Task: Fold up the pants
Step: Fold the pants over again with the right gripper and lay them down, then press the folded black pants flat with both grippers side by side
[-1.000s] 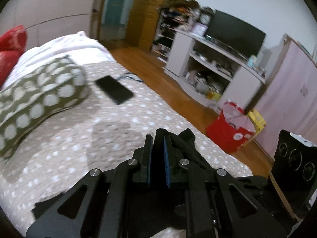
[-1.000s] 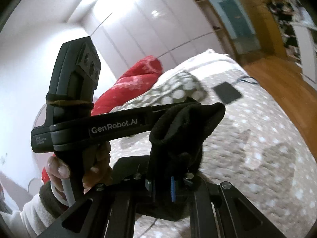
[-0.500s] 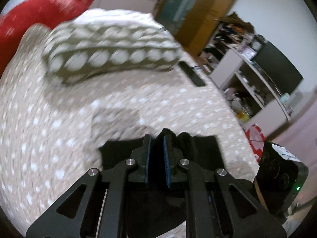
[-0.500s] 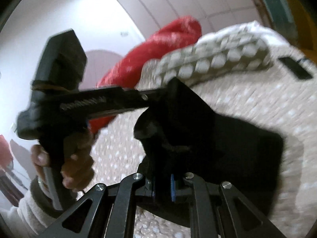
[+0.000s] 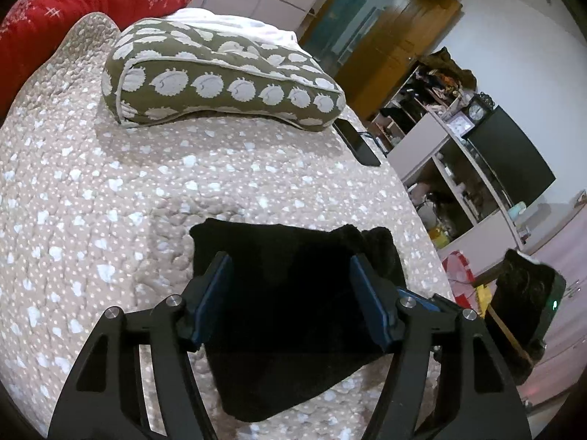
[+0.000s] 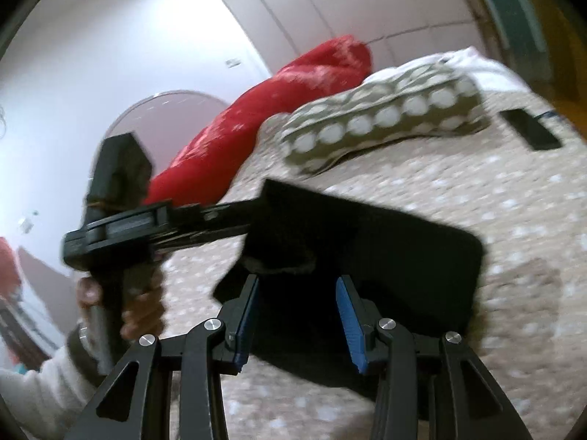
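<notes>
Black pants [image 5: 293, 315] folded on bedspread [image 5: 110, 190]; under both released claws: left claw [image 5: 291, 293] | right claw [image 6: 297, 308]

Left tool [image 5: 291, 282] jaws spread wide; right tool [image 6: 298, 306] jaws apart, gripping nothing.

No text, label or number can be read anywhere (any lettering is too blurred).

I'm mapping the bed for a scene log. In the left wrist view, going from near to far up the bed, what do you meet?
Left claw, open, over the black pants → bare quilted bedspread → green patterned pillow → red cushion.
</notes>
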`<state>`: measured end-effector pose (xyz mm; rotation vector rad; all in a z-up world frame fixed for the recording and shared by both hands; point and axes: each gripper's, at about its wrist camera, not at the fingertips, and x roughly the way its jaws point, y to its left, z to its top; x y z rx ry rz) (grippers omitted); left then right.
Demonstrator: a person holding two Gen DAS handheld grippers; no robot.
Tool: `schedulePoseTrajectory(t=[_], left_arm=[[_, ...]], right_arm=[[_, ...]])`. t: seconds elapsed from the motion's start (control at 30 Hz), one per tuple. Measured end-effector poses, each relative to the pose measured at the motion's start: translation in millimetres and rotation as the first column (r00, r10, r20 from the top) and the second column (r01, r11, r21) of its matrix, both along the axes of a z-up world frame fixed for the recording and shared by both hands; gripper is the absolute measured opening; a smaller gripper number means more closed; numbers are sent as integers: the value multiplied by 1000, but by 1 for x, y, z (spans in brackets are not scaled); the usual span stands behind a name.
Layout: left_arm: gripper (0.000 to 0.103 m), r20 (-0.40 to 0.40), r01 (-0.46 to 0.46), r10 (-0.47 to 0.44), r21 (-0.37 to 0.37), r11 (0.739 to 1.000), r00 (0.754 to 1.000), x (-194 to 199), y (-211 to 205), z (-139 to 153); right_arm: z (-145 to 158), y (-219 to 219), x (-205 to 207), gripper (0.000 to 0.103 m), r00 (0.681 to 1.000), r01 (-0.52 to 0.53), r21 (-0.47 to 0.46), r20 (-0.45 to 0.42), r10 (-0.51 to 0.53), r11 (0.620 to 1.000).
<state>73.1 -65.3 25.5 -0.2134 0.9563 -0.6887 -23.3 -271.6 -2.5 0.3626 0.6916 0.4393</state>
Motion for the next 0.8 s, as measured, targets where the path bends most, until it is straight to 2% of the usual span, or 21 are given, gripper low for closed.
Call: schedulePoseTrajectory(t=[0.07, 0.1, 0.17, 0.23, 0.33, 0.43, 0.5, 0.6, 0.7, 0.8], left_arm=[[66, -1, -6, 6, 11, 1000, 1000, 1, -4, 1], [66, -10, -9, 9, 7, 1000, 1000, 2, -4, 1], [66, -28, -23, 22, -9, 1000, 999, 5, 0, 0], [66, -35, -47, 47, -6, 999, 998, 8, 5, 0], [66, -26, -59, 59, 0, 998, 998, 6, 10, 2], [68, -4, -39, 39, 15, 999, 999, -2, 4, 4], [68, 9, -20, 20, 34, 999, 1000, -9, -5, 3], [68, 15, -1, 0, 68, 998, 1000, -16, -21, -5], [68, 11, 1, -3, 117, 993, 1000, -20, -37, -15], [65, 47, -22, 14, 178, 984, 999, -25, -51, -23]], right_arm=[[0, -2, 3, 41, 1000, -14, 42, -12, 14, 999], [-3, 3, 10, 41, 998, -58, 84, -21, 60, 995], [-7, 18, 18, 41, 992, -114, 100, -41, 118, 989], [-16, 38, 26, 41, 984, -150, 71, -84, 155, 986], [-14, 59, 19, 41, 972, -221, 47, -73, 224, 974], [0, 51, 1, 41, 967, -251, 53, -20, 252, 967], [9, 35, -13, 41, 979, -204, 21, 21, 204, 979], [10, -2, -18, 41, 998, -52, -19, 24, 52, 998], [-9, -34, -8, 41, 996, 76, 8, -53, -76, 997], [-21, -41, -5, 41, 991, 105, 44, -86, -101, 993]])
